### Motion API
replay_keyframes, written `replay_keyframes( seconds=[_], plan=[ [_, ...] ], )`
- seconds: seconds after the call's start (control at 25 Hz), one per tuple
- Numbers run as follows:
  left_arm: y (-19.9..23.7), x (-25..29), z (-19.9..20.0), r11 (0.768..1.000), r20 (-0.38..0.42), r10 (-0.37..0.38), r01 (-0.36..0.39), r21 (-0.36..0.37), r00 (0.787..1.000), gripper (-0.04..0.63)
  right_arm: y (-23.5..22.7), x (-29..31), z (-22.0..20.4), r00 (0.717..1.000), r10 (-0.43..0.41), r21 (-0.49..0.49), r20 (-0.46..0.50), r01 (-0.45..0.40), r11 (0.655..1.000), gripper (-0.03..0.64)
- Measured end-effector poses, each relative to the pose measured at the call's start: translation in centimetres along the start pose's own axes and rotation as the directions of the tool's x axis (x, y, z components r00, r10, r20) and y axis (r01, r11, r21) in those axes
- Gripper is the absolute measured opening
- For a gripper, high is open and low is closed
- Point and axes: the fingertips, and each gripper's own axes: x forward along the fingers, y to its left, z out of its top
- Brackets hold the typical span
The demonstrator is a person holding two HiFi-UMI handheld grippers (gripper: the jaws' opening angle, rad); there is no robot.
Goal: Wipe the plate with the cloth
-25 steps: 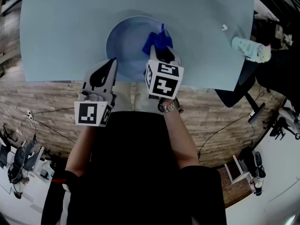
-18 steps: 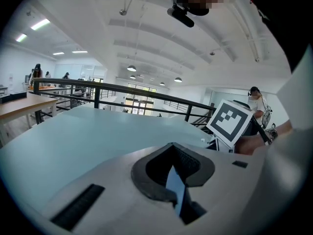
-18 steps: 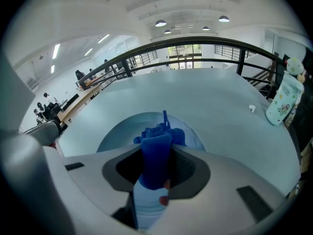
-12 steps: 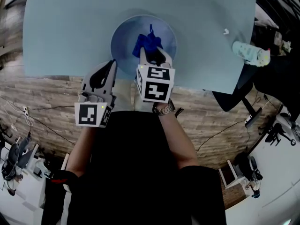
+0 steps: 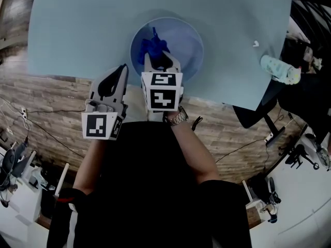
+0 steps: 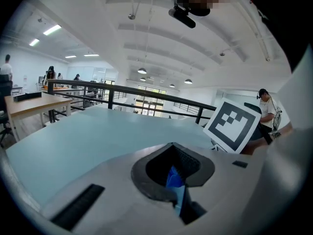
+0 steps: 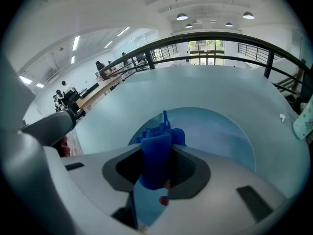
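A round pale-blue plate (image 5: 178, 40) (image 7: 220, 136) lies on the light blue table (image 5: 77, 30), near its front edge. My right gripper (image 5: 156, 60) (image 7: 156, 173) is over the plate's left half, shut on a bunched dark-blue cloth (image 5: 153, 46) (image 7: 156, 153). The cloth sticks out past the jaws and rests on the plate. My left gripper (image 5: 123, 68) (image 6: 173, 177) hovers at the table's front edge, just left of the plate and apart from it. Its jaws stand together, with only a thin blue sliver showing in the slit.
A pale patterned bottle-like item (image 5: 279, 68) lies at the table's right edge, with a small white bit (image 5: 255, 43) near it. The table ends just in front of the plate, over wooden floor. A black railing (image 7: 220, 35) runs beyond the far edge.
My right gripper has dragged the cloth leftward across the plate, from its right half to its left half. The left gripper has kept its place by the table edge.
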Motion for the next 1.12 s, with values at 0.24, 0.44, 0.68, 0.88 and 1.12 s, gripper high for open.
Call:
replay_keyframes(
  seconds=[0.24,0.44,0.68,0.88,1.12],
  plan=[
    [1.2,-0.3,-0.2,1.0,-0.002,0.025,-0.025,-0.011,1.0,0.0,1.8,1.3,-0.1,0.999,0.034,-0.035,-0.025,-0.035,0.999,0.118],
    [2.2,-0.5,-0.4,0.999,-0.004,0.046,-0.046,-0.018,0.999,0.0,2.7,2.2,-0.2,0.998,0.046,-0.048,-0.045,-0.049,0.998,0.118],
    [2.5,-0.4,-0.4,0.998,-0.009,0.059,-0.06,-0.024,0.998,0.0,2.0,3.3,-1.0,0.996,0.039,-0.039,-0.08,-0.042,0.998,0.118],
    [2.8,-0.1,-0.3,0.998,-0.014,0.061,-0.061,-0.023,0.998,0.0,2.0,3.8,-1.1,0.995,0.042,-0.022,-0.093,-0.045,0.999,0.118],
    [2.5,0.2,-0.2,0.999,-0.017,0.05,-0.05,-0.019,0.999,0.0,2.1,3.8,-1.1,0.995,0.048,-0.027,-0.091,-0.051,0.998,0.118]
  ],
)
